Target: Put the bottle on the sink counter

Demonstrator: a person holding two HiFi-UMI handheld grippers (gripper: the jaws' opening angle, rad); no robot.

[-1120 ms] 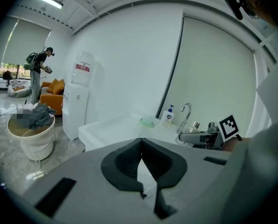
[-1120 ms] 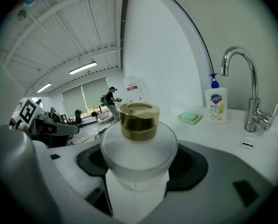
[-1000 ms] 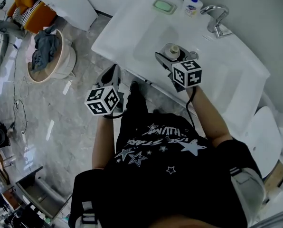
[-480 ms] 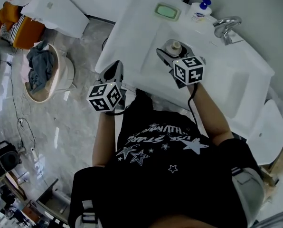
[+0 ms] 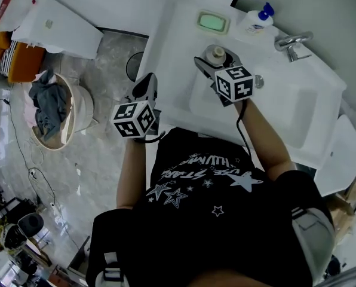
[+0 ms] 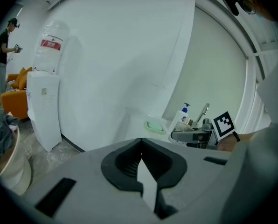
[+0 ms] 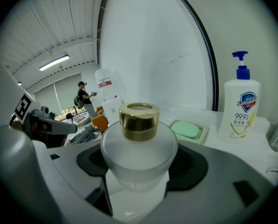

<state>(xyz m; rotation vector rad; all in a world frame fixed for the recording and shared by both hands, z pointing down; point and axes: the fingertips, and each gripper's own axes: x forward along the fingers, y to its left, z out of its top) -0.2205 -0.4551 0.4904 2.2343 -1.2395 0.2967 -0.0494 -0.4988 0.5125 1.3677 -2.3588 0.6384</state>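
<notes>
A frosted glass bottle (image 5: 216, 54) with a gold cap (image 7: 138, 120) sits upright between the jaws of my right gripper (image 5: 216, 60), which is shut on it. In the head view it hangs over the white sink counter (image 5: 171, 36), at the basin's back left edge, just in front of the green soap dish (image 5: 212, 22). In the right gripper view the bottle (image 7: 138, 148) fills the middle. My left gripper (image 5: 148, 81) is shut and holds nothing, at the counter's left edge, level with the right one.
A white pump soap bottle (image 5: 258, 17) and a chrome faucet (image 5: 293, 42) stand behind the basin (image 5: 267, 109). Left of the sink are a water dispenser (image 5: 54, 24) and a laundry basket (image 5: 49, 111) on the floor. A person (image 6: 1, 55) stands far off.
Both grippers have moved forward toward the sink. The right one has carried the bottle from the basin's front part to near the soap dish.
</notes>
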